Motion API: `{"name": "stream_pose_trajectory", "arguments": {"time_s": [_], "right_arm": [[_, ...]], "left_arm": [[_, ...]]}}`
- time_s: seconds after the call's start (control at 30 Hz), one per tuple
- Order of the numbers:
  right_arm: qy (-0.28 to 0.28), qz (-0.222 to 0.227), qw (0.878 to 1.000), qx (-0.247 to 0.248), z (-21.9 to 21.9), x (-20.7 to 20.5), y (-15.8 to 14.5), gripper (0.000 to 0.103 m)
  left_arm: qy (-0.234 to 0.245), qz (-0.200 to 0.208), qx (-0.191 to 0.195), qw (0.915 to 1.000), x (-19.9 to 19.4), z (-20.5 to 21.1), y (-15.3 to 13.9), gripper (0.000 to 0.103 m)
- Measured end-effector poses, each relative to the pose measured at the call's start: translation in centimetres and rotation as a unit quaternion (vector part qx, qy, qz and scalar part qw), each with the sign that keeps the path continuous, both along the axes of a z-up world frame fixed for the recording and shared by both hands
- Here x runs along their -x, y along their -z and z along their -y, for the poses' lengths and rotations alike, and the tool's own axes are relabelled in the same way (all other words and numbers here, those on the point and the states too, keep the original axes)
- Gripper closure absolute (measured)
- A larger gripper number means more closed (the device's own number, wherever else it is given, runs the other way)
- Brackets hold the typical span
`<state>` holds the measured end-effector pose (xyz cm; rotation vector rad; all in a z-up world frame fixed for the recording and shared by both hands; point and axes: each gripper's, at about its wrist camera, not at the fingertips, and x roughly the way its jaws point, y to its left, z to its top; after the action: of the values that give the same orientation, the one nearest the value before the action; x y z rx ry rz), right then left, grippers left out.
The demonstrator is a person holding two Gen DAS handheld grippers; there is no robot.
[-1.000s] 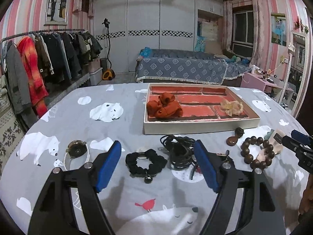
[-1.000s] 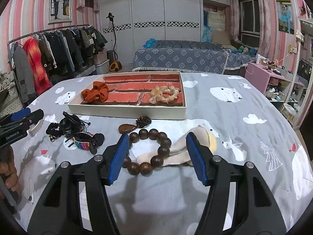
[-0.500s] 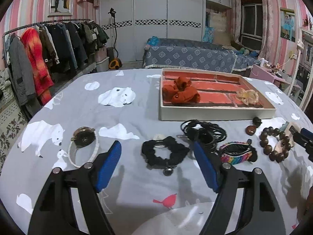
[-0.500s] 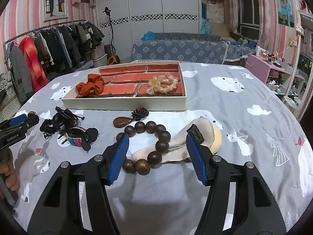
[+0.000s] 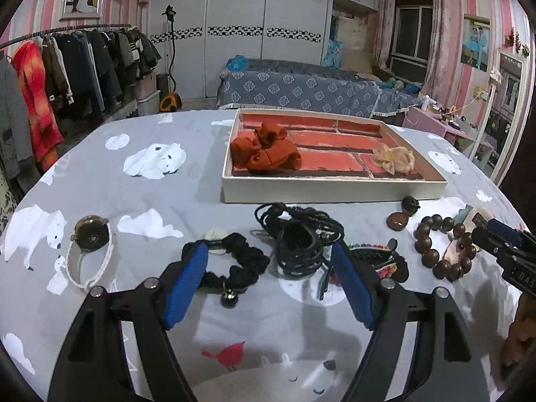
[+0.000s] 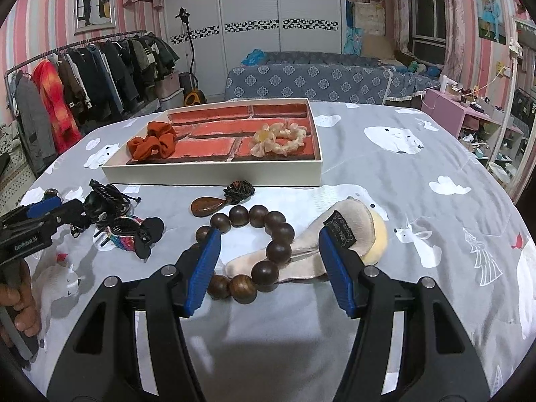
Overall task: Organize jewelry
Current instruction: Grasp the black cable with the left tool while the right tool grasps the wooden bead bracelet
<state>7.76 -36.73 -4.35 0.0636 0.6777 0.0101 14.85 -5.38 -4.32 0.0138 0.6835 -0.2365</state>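
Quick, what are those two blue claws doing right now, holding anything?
Left gripper: open, holding nothing, above the black scrunchie.
Right gripper: open, holding nothing, above the wooden bead bracelet.

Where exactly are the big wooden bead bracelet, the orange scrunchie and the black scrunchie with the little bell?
wooden bead bracelet (image 6: 276, 251): right wrist view, on one dark bead.
orange scrunchie (image 5: 264, 151): left wrist view, on its folded fabric, inside the tray.
black scrunchie (image 5: 246, 261): left wrist view, on its ruffled band.

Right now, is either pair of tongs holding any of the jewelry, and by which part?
Nothing is held. The left tongs stand open over the black scrunchie; the right tongs stand open around the wooden bead bracelet.
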Motion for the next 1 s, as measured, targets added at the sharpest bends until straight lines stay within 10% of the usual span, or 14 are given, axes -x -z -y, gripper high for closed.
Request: {"name": "stream_pose_trajectory", "arguments": {"time_s": [0.4,0.57,1.0], "right_arm": [[-0.005,-0.041,0.999,-0.004,0.0,-1.8,1.4,0.054],[-0.003,-0.057,0.998,-0.01,0.2,-2.4,1.8,0.061],[-0.013,-0.073,0.997,-0.009,0.0,-3.0,2.3,0.08]], "left_arm": [[0.018,-0.025,-0.004,0.9995,-2.4,2.0,1.1,0.03],[0.028,-0.06,0.003,0.9978,-3.6,2.1,2.3,0.065],[0.042,-0.051,0.008,0.9978,-2.6,2.2,1.9,0.067]]}}
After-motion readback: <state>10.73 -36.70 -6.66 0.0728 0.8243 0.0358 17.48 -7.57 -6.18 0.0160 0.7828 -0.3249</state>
